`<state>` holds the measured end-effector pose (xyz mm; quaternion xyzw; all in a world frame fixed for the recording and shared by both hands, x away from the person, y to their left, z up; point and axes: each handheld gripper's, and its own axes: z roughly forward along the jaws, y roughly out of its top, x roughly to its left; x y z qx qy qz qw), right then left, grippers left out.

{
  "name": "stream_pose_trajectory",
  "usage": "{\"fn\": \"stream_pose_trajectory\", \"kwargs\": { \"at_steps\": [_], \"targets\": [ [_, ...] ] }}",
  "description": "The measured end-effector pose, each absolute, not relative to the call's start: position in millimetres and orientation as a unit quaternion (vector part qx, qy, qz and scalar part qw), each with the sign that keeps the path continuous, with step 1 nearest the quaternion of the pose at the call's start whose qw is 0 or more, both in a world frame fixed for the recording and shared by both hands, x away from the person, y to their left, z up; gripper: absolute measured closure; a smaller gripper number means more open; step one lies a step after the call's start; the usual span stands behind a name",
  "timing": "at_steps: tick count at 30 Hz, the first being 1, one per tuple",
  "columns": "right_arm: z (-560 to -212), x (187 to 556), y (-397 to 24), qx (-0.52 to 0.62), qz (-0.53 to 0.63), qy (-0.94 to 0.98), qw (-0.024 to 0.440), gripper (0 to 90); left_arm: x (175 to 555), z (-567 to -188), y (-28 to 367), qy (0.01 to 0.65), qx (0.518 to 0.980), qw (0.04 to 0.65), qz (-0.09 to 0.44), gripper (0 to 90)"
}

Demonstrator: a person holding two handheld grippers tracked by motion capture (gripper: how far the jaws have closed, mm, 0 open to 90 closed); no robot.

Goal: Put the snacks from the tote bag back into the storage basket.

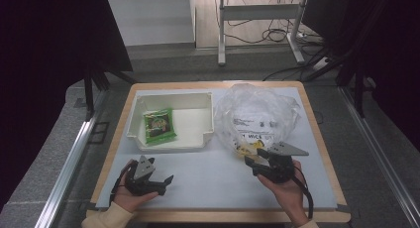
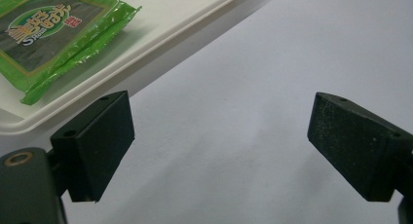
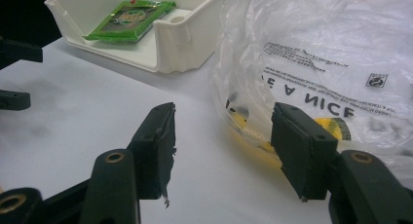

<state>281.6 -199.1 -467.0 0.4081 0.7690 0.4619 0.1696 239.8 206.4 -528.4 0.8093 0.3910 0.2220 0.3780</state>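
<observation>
Your right gripper (image 1: 255,164) sits near the tabletop's front right, jaws apart and gripping nothing, its tips just at the near edge of the clear plastic bag (image 1: 257,116), which lies toward the back right. Your left gripper (image 1: 166,181), near the front left, is wide open over bare tabletop, just in front of the white tray (image 1: 171,142) holding a green packet (image 1: 159,125).

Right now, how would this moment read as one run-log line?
right tool: open, at mouth of plastic bag, nothing held | left tool: open, empty, over table | green packet: in white bin
</observation>
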Motion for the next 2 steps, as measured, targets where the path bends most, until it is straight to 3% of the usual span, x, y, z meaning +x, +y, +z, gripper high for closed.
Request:
{"fn": "stream_pose_trajectory", "kwargs": {
  "at_steps": [2],
  "targets": [
    [-466.1, 280.3, -197.7, 0.407, 0.464, 0.767, 0.173, 42.7, 239.3, -528.0, 206.4, 0.390, 0.809, 0.380, 0.221, 9.9]
  ]
}}
